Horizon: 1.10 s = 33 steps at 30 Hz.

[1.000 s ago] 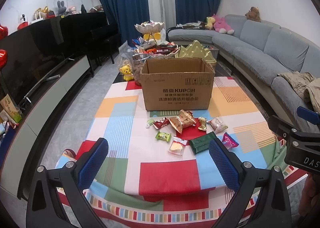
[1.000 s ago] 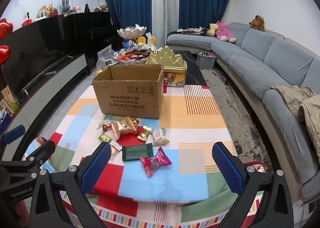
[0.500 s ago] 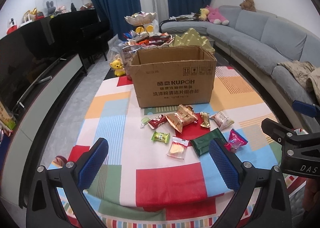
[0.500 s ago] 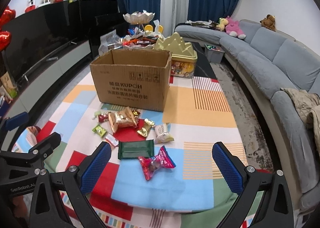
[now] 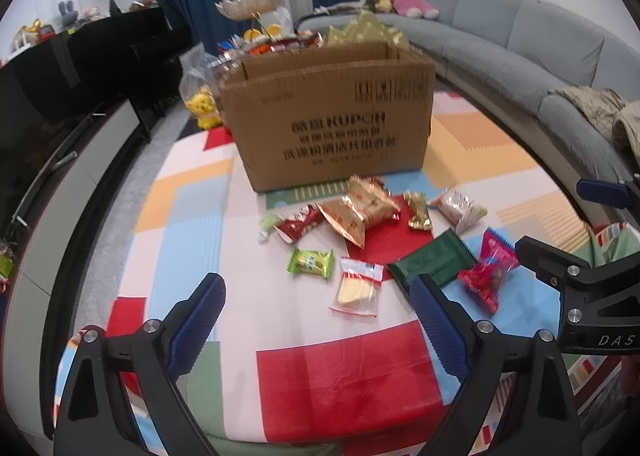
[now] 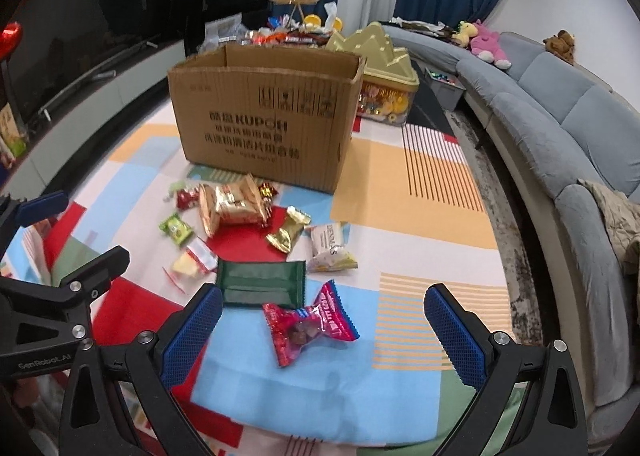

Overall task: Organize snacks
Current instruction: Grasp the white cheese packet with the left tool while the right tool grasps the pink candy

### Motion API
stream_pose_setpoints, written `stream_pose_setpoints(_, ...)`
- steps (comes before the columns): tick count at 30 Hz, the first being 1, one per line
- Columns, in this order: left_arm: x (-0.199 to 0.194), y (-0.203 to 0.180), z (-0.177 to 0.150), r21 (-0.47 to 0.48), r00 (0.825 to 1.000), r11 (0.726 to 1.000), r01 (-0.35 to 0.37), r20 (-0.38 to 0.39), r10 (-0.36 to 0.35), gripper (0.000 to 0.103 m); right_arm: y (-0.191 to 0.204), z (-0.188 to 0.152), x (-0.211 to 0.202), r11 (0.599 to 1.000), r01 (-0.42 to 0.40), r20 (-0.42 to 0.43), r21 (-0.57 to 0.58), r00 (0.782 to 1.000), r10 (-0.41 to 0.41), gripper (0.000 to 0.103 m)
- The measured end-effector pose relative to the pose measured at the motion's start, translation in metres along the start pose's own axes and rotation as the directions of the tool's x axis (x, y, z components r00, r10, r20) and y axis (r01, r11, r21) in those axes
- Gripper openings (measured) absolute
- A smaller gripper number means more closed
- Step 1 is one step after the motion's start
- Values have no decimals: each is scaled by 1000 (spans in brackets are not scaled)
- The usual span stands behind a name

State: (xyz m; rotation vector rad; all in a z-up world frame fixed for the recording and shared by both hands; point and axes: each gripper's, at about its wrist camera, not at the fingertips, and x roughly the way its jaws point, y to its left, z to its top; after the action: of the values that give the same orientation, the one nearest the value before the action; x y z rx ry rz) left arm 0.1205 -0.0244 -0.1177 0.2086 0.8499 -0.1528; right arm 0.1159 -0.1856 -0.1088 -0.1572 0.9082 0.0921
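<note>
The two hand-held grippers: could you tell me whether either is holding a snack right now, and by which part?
Nothing is held. The left hand-held gripper and the right hand-held gripper are both open above the table, with no snack touching their fingers.

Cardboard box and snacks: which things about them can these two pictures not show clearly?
- Inside of the cardboard box: hidden by its front wall in both wrist views.
- Print on the small green packet: too small and blurred, left view.
- Dark green packet: its near corner is covered by the left gripper finger in the left view.
</note>
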Motion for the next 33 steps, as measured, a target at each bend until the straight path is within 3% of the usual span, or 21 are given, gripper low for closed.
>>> stream_pose_setpoints(12,50,-9,-9,31,995,999,32,-94,-29,92,-1,-9,47,1000,-11,-101,-12,995,10,102)
stream_pose_setpoints(19,75,-12,-13,31,987,998,57,-149,-52,84,-1,-13,64,999,-28,-139,-16,990,25,101)
stream_pose_setpoints(23,86,-15,-15,39,984,997,68,-166,-60,79,1,-14,73,999,-42,-164,-20,986,38,95)
stream_pose_setpoints(28,94,-17,-17,51,982,995,82,-177,-72,73,3,-16,81,998,-56,-177,-24,983,51,95)
stream_pose_setpoints(33,101,-20,-18,57,979,994,91,-188,-79,67,4,-20,90,996,-84,-208,-20,975,78,81)
